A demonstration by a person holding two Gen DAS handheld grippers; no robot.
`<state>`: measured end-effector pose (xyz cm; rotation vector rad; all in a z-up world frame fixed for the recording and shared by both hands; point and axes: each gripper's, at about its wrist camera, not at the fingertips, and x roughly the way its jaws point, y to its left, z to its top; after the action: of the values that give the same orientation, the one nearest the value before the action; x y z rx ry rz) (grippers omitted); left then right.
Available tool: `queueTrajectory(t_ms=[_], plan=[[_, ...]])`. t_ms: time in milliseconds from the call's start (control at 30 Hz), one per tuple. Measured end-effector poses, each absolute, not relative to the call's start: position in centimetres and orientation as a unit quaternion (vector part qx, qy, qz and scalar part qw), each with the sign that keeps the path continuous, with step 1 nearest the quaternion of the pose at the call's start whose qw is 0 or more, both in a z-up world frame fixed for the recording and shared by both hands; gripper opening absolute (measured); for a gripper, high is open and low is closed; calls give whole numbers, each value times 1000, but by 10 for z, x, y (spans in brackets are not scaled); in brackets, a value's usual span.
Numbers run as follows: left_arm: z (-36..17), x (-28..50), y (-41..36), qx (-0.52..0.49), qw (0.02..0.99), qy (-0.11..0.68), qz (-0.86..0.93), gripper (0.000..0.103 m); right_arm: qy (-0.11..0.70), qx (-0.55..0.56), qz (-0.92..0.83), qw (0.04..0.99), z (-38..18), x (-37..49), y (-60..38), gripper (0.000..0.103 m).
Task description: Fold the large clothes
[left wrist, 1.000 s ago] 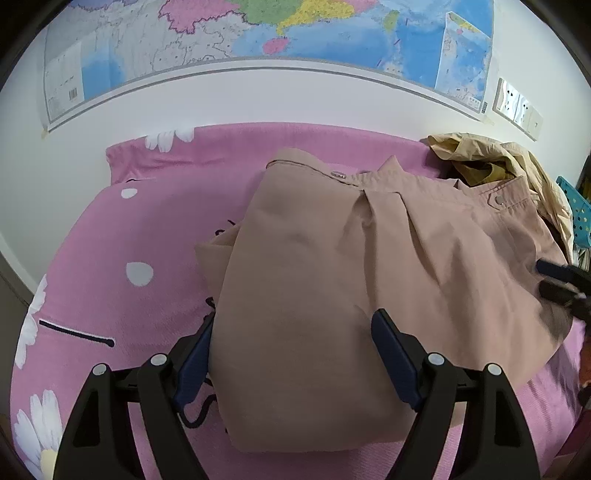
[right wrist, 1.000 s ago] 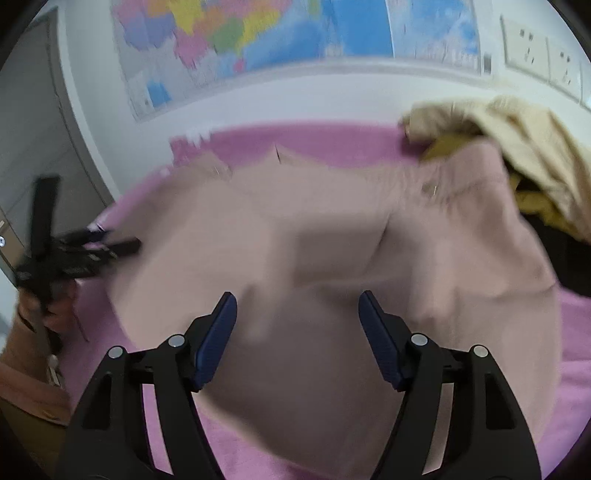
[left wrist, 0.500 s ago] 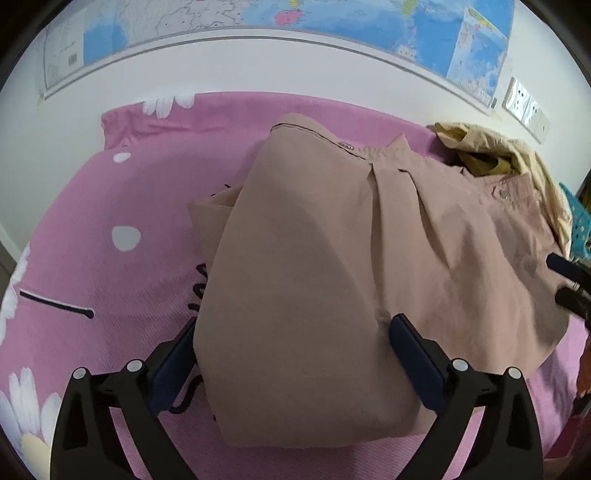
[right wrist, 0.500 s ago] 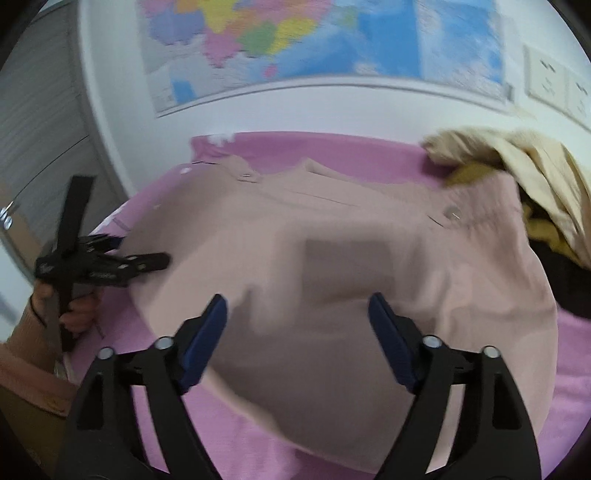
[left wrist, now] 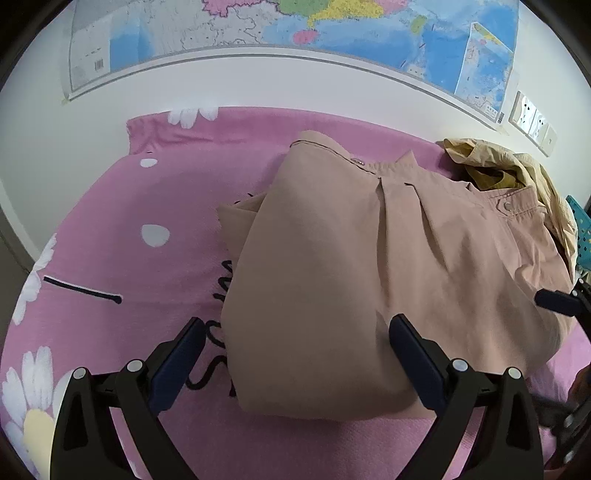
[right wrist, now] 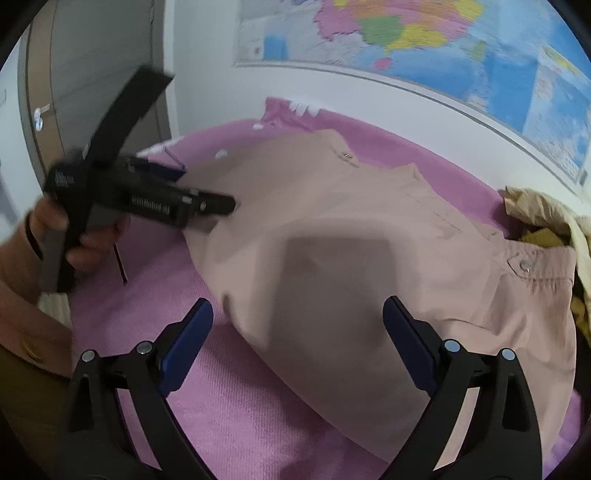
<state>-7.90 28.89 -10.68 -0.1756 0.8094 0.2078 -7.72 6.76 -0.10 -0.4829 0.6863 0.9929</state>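
Two grippers are hanging over one pink flowered blanket point(left wrist: 155, 192), which is carrying one folded tan garment point(left wrist: 369, 258) across its middle and right part, the collar end lying toward the far edge by the wall. The left gripper point(left wrist: 295, 354) is standing with its jaws spread wide, the garment's near left corner lying between the blue fingers point(left wrist: 177, 365) without being pressed. The right gripper point(right wrist: 297, 347) is opening its jaws above the garment's near edge, nothing clamped in them. One crumpled yellowish garment point(left wrist: 517, 173) is sitting at the blanket's far right corner. One wall map point(left wrist: 295, 33) is hanging above.
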Motion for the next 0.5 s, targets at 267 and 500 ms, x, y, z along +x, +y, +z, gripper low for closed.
queueTrajectory(t_ms=[267,500], plan=[[-104,-92,291,-97,911,391,94,96,301,-281,455,790,-16,-86,84,88],[-96,-114,307,-145,910,383,65,96,287,-327,449,781,-32,-78,99,61]])
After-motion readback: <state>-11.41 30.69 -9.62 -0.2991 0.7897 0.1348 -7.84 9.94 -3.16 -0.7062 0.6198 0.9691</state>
